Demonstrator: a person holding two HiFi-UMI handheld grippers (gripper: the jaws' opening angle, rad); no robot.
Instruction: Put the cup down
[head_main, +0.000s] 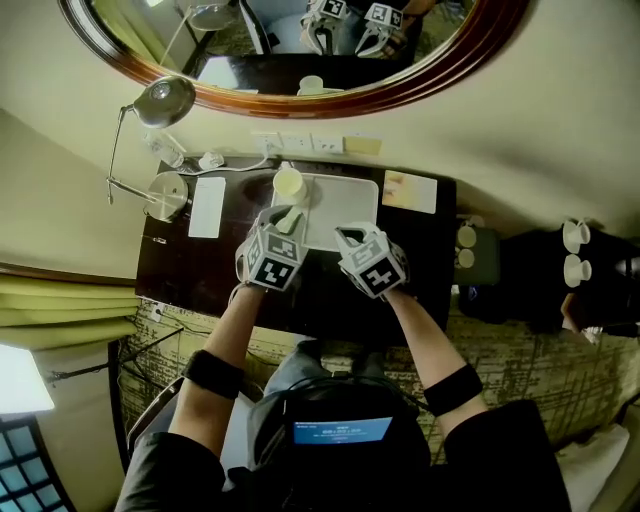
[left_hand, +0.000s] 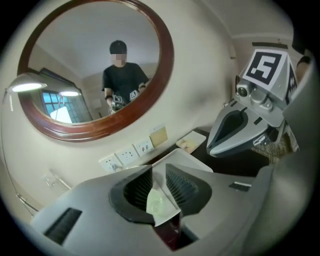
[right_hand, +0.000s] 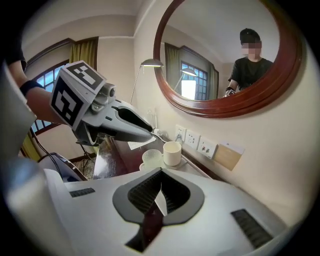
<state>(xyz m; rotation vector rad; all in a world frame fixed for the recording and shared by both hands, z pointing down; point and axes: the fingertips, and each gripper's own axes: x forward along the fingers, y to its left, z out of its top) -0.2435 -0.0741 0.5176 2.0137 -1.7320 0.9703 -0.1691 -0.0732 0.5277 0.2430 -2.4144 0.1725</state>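
Looking down on a dark surface (head_main: 200, 270) carrying a white tray (head_main: 345, 205). At the tray's far left corner, standing upright, a cream cup (head_main: 289, 184), just beside a clear glass (right_hand: 151, 159). Above the tray's left side, left gripper (head_main: 288, 220), jaws slightly apart, clamping nothing. Over the tray's near edge, right gripper (head_main: 350, 238), jaws pressed together, empty.

A dark surface (head_main: 195, 268) stood against a cream wall. At 12 o'clock hung an oval mirror (head_main: 300, 102) in a brown wooden frame, with a row of wall sockets (head_main: 296, 142) just beneath it. A silver desk lamp (head_main: 165, 100) rose at the surface's 10 o'clock corner, and a white sheet (head_main: 207, 207) lay just beside its base. A pale card (head_main: 409, 191) lay at 2 o'clock. Yellow-green curtains (head_main: 60, 297) hung at 9 o'clock.
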